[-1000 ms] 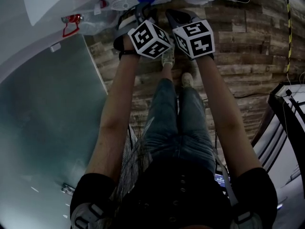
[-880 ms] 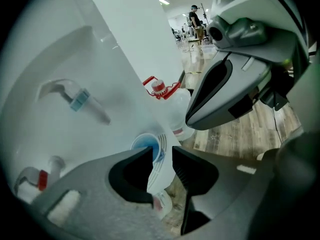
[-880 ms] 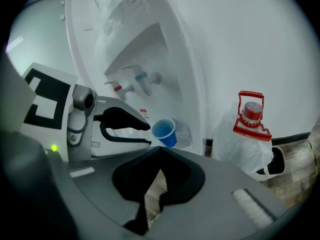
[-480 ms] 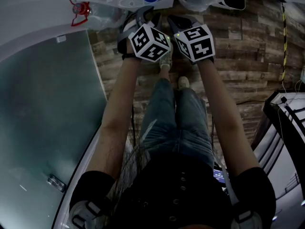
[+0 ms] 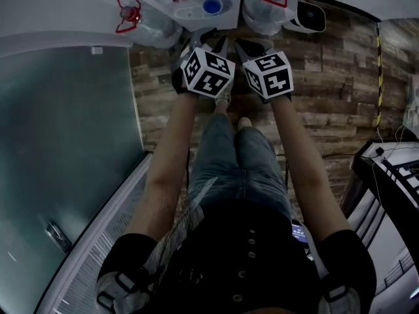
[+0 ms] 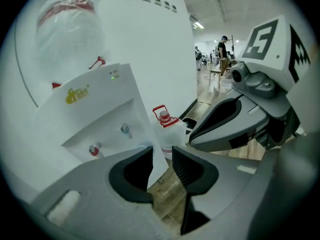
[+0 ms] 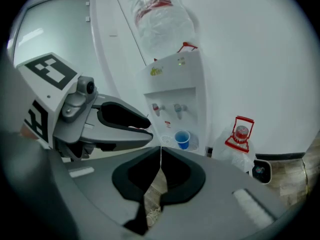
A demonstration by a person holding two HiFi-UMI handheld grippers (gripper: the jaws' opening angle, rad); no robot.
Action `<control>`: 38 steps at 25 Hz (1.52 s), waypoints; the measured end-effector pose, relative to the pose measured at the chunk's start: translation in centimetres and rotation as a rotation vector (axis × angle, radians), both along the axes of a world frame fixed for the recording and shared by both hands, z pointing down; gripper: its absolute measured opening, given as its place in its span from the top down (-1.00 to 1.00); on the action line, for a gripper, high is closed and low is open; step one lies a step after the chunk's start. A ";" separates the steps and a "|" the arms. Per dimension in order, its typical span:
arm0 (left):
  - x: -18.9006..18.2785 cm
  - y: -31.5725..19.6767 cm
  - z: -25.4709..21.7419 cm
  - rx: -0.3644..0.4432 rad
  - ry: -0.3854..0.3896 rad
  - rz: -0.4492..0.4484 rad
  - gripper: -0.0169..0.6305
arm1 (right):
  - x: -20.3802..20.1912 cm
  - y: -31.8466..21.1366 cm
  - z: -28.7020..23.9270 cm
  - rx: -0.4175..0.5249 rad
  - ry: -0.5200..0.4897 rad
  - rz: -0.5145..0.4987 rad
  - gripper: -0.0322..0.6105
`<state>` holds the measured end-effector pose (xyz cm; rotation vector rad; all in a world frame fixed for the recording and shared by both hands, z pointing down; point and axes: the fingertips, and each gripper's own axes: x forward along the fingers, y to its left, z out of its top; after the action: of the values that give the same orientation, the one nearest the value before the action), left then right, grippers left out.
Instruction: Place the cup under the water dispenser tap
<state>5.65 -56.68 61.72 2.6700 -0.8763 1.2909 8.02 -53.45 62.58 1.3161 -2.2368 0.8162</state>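
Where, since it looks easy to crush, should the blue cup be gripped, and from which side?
Take the blue cup by its side wall near mid-height, coming level from the front. It stands upright, mouth up, on the drip tray, with the dispenser behind and its taps overhead, so a top approach looks cramped.

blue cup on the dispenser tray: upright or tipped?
Upright: the blue cup stands mouth up on the drip tray, below the taps.

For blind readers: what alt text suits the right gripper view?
A blue cup sits on the drip tray of a water dispenser, below its taps, seen past the shut fingers of the right gripper. The left gripper shows at left, a spare water bottle at right.
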 end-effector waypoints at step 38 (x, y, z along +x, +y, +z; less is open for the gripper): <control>-3.2 18.7 -23.3 0.092 0.509 -0.207 0.94 | -0.9 18.3 -21.4 0.278 -0.039 -0.071 0.90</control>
<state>2.44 -38.01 38.37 2.6833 -1.1049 0.5009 7.09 -35.18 41.20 1.3404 -2.4818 0.5228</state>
